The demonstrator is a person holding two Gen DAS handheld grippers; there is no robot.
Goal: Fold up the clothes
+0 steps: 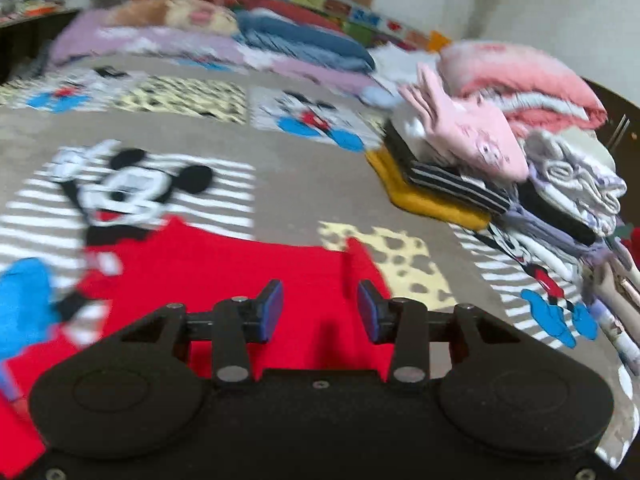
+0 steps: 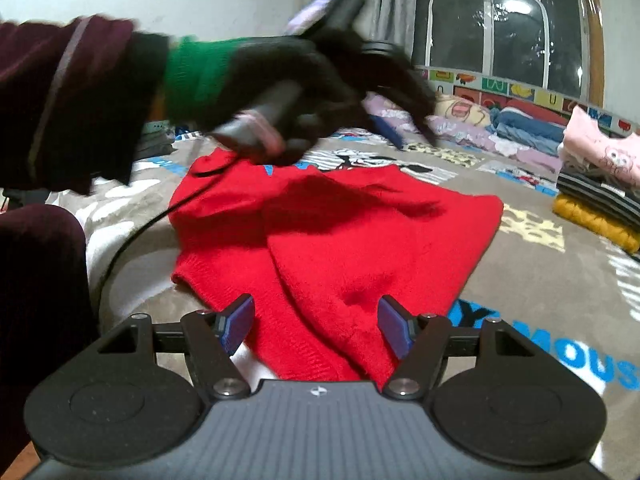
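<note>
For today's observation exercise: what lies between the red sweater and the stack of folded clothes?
Only bare cartoon-print blanket separates the red sweater from the folded stack; the right wrist view shows it best.

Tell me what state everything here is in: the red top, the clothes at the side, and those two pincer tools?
Red sweater: lying on the bed, partly folded.
Stack of clothes: folded and piled.
Left gripper: open, holding nothing, above the sweater.
Right gripper: open, empty, over the sweater's near edge.

Sweater (image 2: pixel 340 240) lies on the blanket (image 2: pixel 520 280); folded stack (image 2: pixel 600 200) to its right; pillows (image 1: pixel 200 20) behind.
</note>
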